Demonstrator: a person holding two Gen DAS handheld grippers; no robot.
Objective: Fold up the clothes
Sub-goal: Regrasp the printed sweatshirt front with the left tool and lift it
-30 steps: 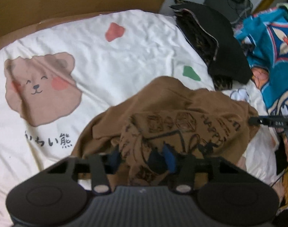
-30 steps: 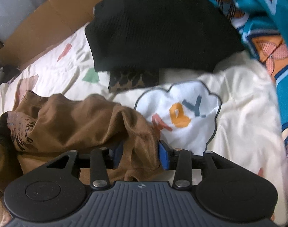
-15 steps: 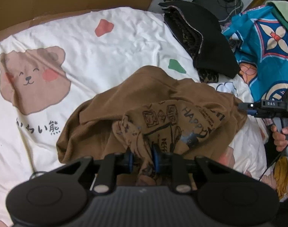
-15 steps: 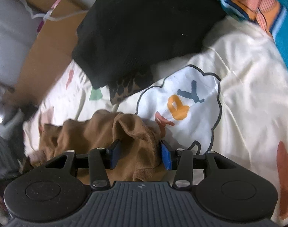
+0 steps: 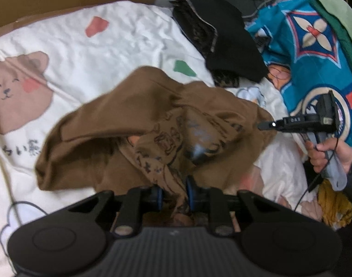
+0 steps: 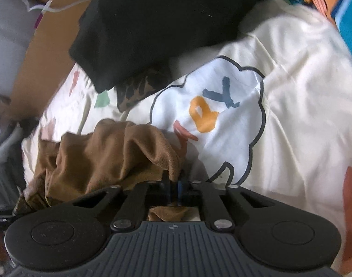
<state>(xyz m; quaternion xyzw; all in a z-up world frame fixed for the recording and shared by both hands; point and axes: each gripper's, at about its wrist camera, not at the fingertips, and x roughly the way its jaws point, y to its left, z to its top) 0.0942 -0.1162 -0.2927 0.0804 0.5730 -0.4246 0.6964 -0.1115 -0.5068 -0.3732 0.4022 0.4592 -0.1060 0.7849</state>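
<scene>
On bedsheet [image 5: 129,37] — one brown shirt [image 5: 139,106].

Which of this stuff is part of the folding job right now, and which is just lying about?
In the job:
brown shirt
left tongs
right tongs

Lying about:
black garment
leopard-print cloth
blue patterned blanket
bear-print sheet

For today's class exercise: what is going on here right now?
A person is working on a crumpled brown shirt on a cartoon-print bedsheet. The left tongs pinch its printed part, and the right tongs pinch another edge. It is still bunched, not folded. Dark folded clothes lie behind.
</scene>
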